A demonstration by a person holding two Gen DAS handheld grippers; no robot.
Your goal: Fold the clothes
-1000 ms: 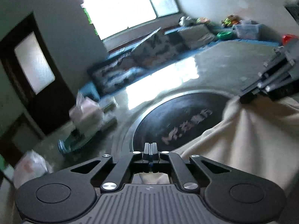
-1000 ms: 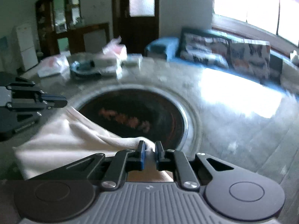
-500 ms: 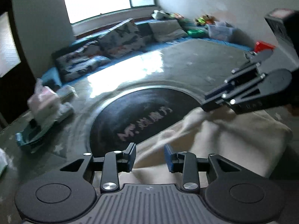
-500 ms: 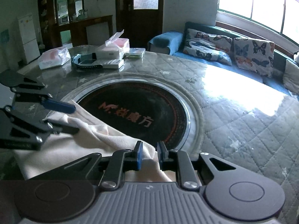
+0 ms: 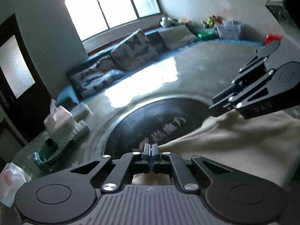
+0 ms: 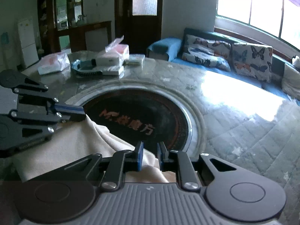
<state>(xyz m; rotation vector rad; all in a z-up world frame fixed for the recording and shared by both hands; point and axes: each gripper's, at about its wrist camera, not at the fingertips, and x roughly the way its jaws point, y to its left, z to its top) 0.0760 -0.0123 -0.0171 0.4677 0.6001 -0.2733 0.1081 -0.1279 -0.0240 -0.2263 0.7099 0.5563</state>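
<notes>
A cream garment [image 5: 234,144] lies folded on the round table, partly over the black centre disc [image 5: 150,120]. My left gripper [image 5: 151,148] is shut, fingers pressed together at the garment's near edge; whether cloth is pinched cannot be seen. In the right wrist view it [image 6: 75,112] rests on the garment's [image 6: 71,142] far left corner. My right gripper [image 6: 150,150] is open, its fingers straddling the garment's near edge. In the left wrist view it [image 5: 219,103] hovers at the garment's right corner.
The quilted table cover [image 6: 234,116] spreads to the right. Tissue packs, a white box [image 6: 112,58] and a teal tray [image 6: 86,69] sit at the table's far left. A blue sofa with butterfly cushions [image 6: 243,58] runs under the window.
My left gripper was shut, opened half a second ago, and is shut again. My right gripper has opened from shut on the cloth.
</notes>
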